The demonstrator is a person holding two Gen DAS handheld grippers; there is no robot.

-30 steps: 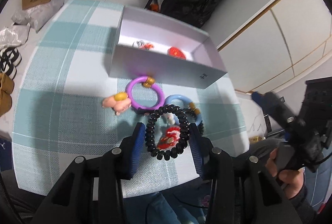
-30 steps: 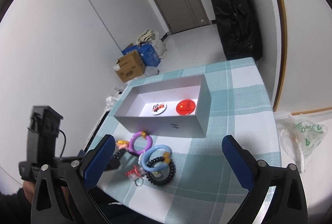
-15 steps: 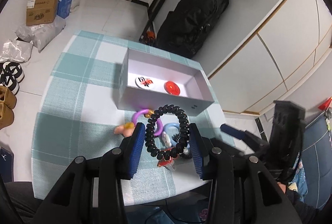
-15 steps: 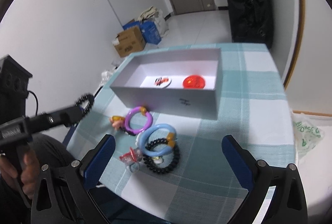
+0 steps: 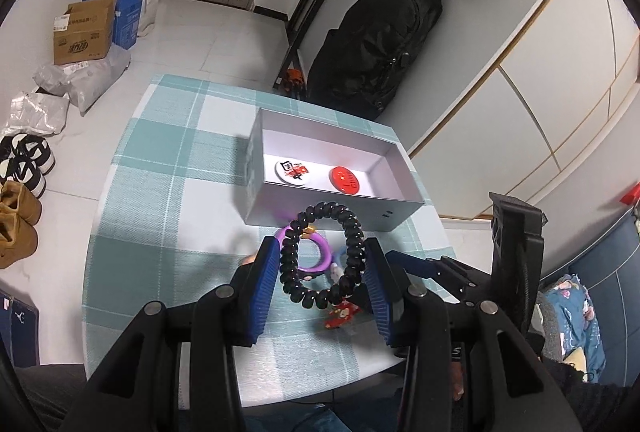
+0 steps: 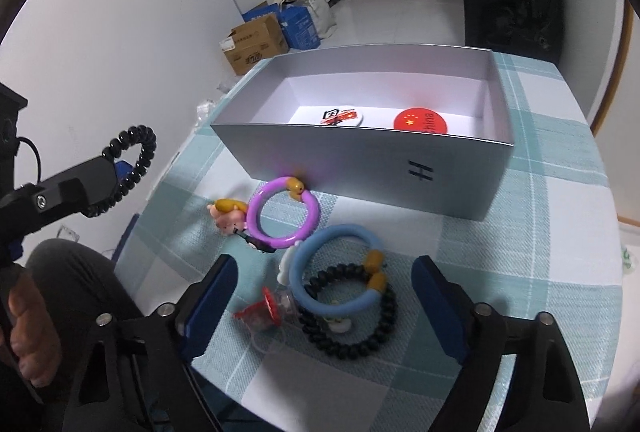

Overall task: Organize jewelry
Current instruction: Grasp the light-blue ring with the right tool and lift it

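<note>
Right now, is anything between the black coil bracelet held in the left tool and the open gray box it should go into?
Nothing visible blocks it. The black coil bracelet is held clear of the table in the left tool, and the gray box beyond it is open-topped, holding only two round badges. The purple ring lies lower, on the table.

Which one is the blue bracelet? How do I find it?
Find the grey box on the checked table. In front of it lie two smooth rings; the blue bracelet is the nearer one, overlapping a black beaded bracelet. Its neighbour by the box is purple.

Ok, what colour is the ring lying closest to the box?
Purple ring, with a yellow bead; the right wrist view shows it best.
</note>
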